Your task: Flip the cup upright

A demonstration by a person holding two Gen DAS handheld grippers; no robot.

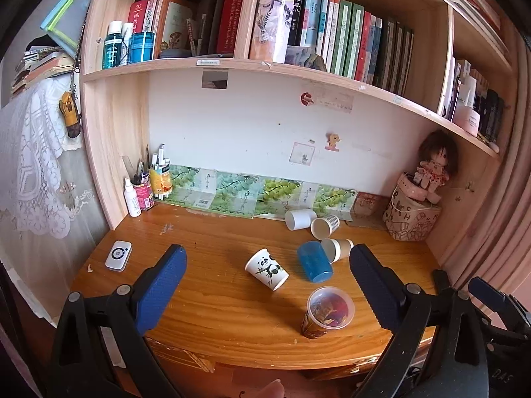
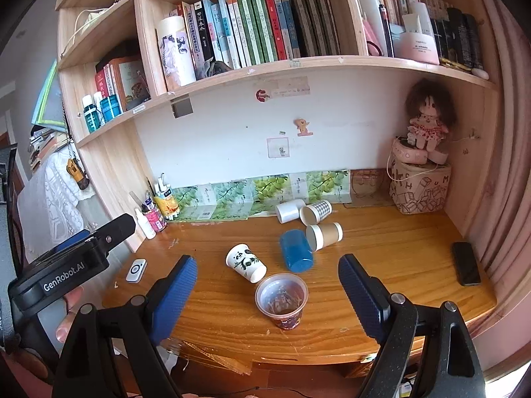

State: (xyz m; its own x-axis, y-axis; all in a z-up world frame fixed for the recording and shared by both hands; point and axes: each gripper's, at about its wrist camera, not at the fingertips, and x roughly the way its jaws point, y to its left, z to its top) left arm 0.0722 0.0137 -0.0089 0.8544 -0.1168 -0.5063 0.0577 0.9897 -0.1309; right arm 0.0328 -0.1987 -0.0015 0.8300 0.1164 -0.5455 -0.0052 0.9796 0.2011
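Observation:
Several cups lie on their sides on the wooden desk (image 1: 212, 311): a panda paper cup (image 1: 267, 269) (image 2: 246, 262), a blue plastic cup (image 1: 314, 261) (image 2: 296, 250), a brown-sleeved paper cup (image 1: 337, 248) (image 2: 324, 235), a checkered cup (image 1: 325, 226) (image 2: 315, 211) and a white cup (image 1: 300, 219) (image 2: 289, 210). A clear patterned cup (image 1: 327, 311) (image 2: 282, 300) stands upright near the front edge. My left gripper (image 1: 268, 290) is open and empty, back from the cups. My right gripper (image 2: 268, 293) is open and empty, its fingers either side of the upright cup but nearer the camera.
A white device (image 1: 118, 254) lies at the desk's left, pen holders (image 1: 147, 185) at the back left, a doll on a printed box (image 2: 419, 182) at the back right, a black phone (image 2: 466, 263) at the right. Bookshelves hang above.

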